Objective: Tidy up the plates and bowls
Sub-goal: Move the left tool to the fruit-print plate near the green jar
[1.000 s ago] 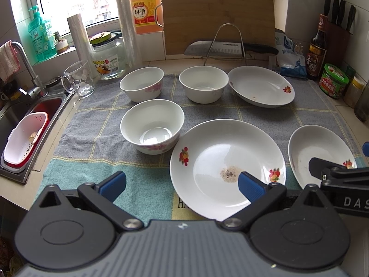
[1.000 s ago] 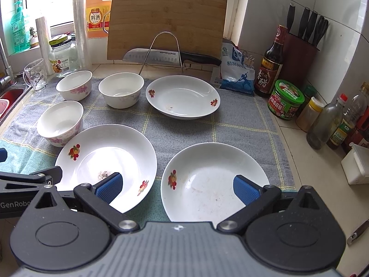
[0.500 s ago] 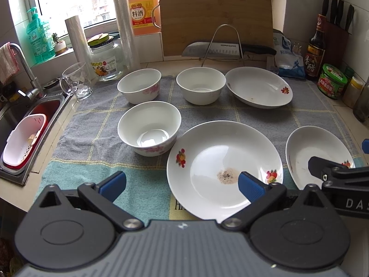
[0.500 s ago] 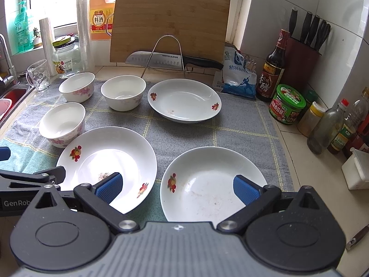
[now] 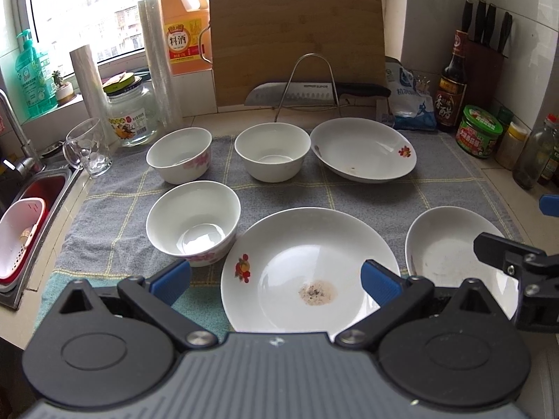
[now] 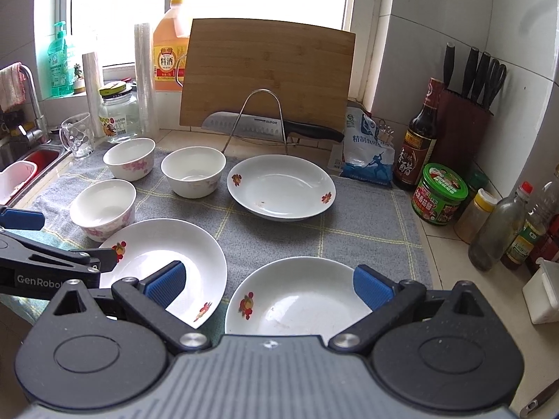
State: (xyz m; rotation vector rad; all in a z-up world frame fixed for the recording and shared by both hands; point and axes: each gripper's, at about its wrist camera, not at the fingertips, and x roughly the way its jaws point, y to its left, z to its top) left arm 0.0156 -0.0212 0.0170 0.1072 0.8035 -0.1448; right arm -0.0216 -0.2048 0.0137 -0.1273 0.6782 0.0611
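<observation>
Bowls and plates sit spread over a grey checked towel (image 5: 349, 195) ahead of both our claws. We hold the left claw (image 5: 276, 279) wide open with nothing between its blue pads (image 5: 169, 279), low over the towel's near edge. Off its left pad we see a sink (image 5: 42, 188) with a pink basket (image 5: 17, 237). Just ahead of that pad stands 1 flowered bowl (image 5: 194, 221), and well ahead of it 2 more bowls, the left one (image 5: 180, 159) beside the right one (image 5: 272, 155). Between the pads lies a large plate (image 5: 311, 269) with a brown smear at its centre, touching the near bowl or very nearly so. Well ahead and to the right rests a deep plate (image 5: 363, 153).

We keep the right claw (image 6: 269, 286) equally wide open and empty. Its left pad (image 6: 164, 284) hangs over the large plate's right part, and between its pads lies a smaller plate (image 6: 297, 296), just beside the large one. Far ahead a cutting board (image 6: 267, 73) leans on the wall behind a knife (image 6: 258, 125) on a wire stand. Right of the right pad we see jars and bottles (image 6: 499, 234) on the bare counter.
</observation>
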